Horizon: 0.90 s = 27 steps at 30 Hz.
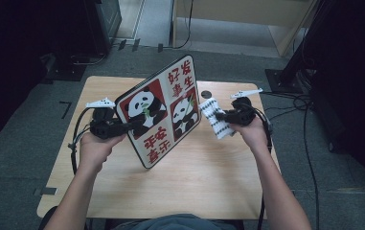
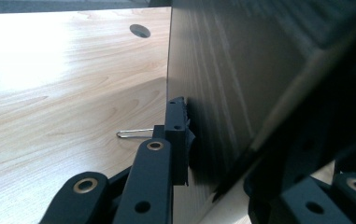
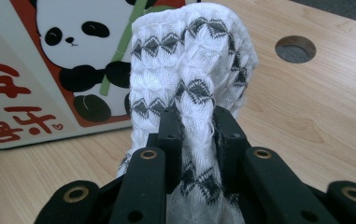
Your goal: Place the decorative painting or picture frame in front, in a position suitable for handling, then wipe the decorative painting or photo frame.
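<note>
2 grippers, both closed: left gripper (image 1: 131, 125) clamps the left edge of the panda board (image 1: 163, 108), which stands tilted on the table (image 1: 209, 177); right gripper (image 1: 218, 115) pinches the white cloth (image 1: 214, 117) just right of the board's printed face

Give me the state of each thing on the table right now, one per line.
Panda board: tilted up on its edge, clamped by the left gripper.
Patterned cloth: bunched, lifted off the table, pinched in the right gripper.
Table: wooden, with a round hole near its far edge.
</note>
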Each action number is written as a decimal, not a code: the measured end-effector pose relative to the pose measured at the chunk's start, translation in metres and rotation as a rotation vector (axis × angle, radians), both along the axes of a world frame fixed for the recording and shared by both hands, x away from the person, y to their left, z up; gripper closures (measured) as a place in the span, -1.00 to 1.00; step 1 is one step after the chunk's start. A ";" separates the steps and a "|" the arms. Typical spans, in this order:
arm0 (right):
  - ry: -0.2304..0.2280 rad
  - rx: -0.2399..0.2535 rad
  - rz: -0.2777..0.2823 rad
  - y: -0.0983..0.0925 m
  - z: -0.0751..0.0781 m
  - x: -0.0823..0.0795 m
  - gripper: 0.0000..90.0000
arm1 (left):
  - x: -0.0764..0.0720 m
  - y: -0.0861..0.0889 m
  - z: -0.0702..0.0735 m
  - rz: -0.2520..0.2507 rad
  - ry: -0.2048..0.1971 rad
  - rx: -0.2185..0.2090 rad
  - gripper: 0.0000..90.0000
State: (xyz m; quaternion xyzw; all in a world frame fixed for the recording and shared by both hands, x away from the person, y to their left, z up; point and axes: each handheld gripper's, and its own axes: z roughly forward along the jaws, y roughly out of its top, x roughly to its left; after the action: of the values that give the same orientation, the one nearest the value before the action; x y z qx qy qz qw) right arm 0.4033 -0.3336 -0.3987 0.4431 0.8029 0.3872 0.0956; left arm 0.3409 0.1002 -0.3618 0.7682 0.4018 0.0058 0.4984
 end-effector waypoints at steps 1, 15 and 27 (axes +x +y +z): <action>-0.002 0.000 0.003 0.001 0.001 0.000 0.72 | 0.000 0.000 0.000 -0.002 0.002 -0.001 0.73; -0.015 0.004 0.020 0.006 0.011 -0.005 0.72 | -0.009 0.010 0.001 -0.014 0.008 -0.006 0.73; -0.022 0.013 0.042 0.012 0.018 -0.006 0.72 | -0.013 0.018 0.000 -0.002 0.013 -0.012 0.73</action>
State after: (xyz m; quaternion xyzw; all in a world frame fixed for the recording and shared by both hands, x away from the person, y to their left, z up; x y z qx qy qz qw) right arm 0.3969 -0.3217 -0.3810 0.4222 0.8084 0.3993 0.0934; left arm 0.3279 0.1177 -0.3617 0.7655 0.4042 -0.0020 0.5006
